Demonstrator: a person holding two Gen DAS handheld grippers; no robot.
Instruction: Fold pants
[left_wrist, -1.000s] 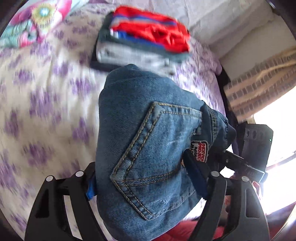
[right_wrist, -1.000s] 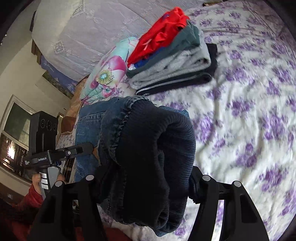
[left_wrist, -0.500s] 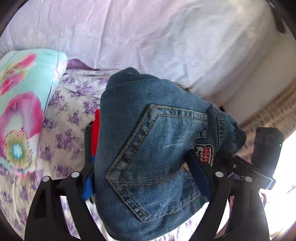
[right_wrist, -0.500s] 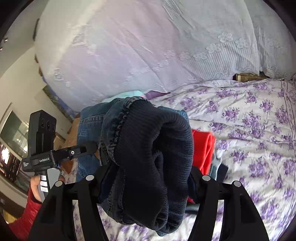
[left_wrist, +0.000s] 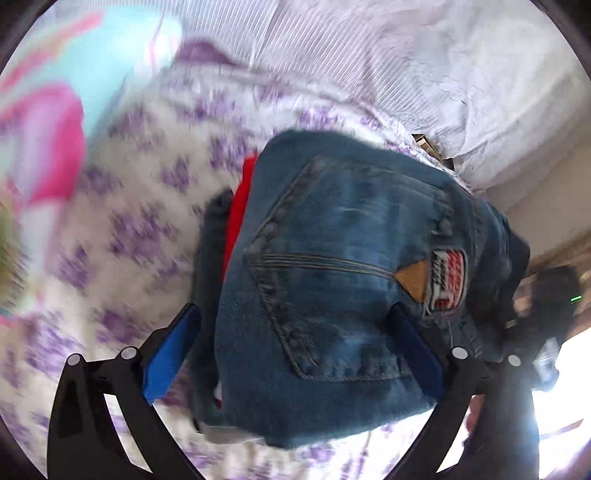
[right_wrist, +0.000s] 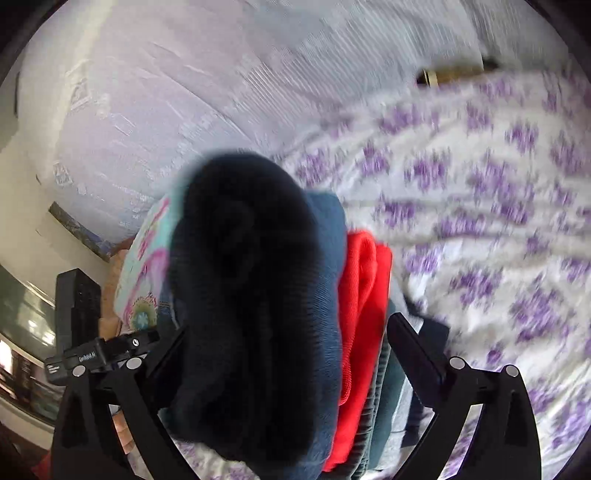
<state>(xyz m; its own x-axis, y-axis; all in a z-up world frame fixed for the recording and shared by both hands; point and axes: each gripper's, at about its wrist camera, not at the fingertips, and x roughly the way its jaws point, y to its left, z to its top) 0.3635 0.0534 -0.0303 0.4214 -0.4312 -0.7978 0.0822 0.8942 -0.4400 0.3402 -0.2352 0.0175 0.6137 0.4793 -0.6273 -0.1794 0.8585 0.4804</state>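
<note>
Close wrist views, shared jeans (left_wrist: 332, 295) and bedspread (right_wrist: 480, 184).

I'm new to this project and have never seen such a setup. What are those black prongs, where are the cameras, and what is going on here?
There is no robot: a person holds a two-finger gripper in each hand, and each carries a wide-angle camera looking along its fingers. One picture is from the left gripper, the other from the right gripper. Between them they hold folded jeans against a stack of clothes on a bed with a purple-flowered sheet. A colourful pillow lies nearby. The pictures are blurred, so the grip itself is hard to judge.
</note>
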